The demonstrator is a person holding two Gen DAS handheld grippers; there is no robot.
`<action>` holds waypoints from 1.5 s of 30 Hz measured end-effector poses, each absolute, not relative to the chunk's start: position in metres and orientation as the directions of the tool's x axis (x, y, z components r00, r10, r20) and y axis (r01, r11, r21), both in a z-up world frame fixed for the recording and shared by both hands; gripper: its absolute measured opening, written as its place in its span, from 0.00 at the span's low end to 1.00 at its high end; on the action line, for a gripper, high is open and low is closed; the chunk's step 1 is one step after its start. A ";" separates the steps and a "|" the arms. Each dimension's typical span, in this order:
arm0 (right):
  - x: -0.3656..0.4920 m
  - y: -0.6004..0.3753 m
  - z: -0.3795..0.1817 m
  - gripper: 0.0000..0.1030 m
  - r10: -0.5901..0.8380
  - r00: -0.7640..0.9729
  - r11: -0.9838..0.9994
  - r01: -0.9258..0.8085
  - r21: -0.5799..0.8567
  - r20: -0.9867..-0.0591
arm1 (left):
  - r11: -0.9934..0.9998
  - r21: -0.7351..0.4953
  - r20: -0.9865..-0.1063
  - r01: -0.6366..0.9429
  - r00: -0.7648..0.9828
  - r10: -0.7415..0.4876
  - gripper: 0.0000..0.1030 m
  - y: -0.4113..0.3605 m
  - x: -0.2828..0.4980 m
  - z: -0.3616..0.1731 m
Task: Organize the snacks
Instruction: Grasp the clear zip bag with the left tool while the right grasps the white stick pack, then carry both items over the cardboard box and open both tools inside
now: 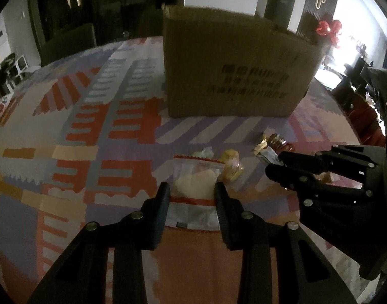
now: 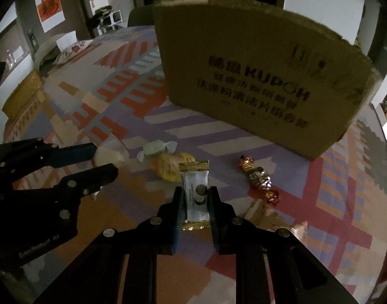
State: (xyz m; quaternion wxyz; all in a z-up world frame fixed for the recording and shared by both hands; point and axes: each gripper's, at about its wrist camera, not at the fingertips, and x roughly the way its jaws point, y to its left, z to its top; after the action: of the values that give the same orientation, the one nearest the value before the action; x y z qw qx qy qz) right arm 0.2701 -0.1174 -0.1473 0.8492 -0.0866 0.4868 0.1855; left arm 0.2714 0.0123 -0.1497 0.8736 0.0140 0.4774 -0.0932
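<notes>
Left wrist view: left gripper [image 1: 192, 190] over the patterned counter [image 1: 74, 131], fingers [image 1: 161, 200] straddling a clear, red-edged packet [image 1: 197, 177] holding something pale, apparently pinching its sides; contact hard to confirm. Right wrist view: right gripper [image 2: 194, 197] likewise closed around a white sachet with gold ends [image 2: 196, 197], fingers [image 2: 179, 202] pressing its long edges, likely for a lift. Loose nearby on the cloth: a pale green wrapped candy [image 2: 156, 148], a yellow wrapped sweet [image 2: 169, 167] and a bronze foil candy [image 2: 259, 177]. Behind them, well apart, a printed cardboard box [image 2: 257, 76], presumably the destination. Both snacks low, at or just above the counter, ahead of transfer.
</notes>
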 end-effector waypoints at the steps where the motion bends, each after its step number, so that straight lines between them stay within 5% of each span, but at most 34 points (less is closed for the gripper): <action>1: 0.268 -0.119 -0.143 0.20 0.231 0.464 0.918 -0.395 0.034 -0.855 | 0.982 -0.064 -0.832 0.179 0.534 -0.151 0.34 0.012 0.270 -0.145; 33: 0.286 -0.153 0.004 0.20 0.229 0.739 0.968 -0.243 0.067 -0.633 | 0.945 0.015 -0.603 0.327 0.757 -0.252 0.34 -0.015 0.315 0.016; 45: 0.334 -0.160 0.028 0.20 0.193 0.736 0.971 -0.236 0.021 -0.649 | 0.940 0.007 -0.637 0.342 0.726 -0.259 0.34 -0.026 0.367 0.036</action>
State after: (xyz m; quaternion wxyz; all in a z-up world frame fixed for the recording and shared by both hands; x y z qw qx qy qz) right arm 0.3338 -0.1597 0.0279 0.9312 -0.0313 0.3443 0.1153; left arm 0.3675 -0.0255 0.0363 0.9269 0.0619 0.3328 -0.1622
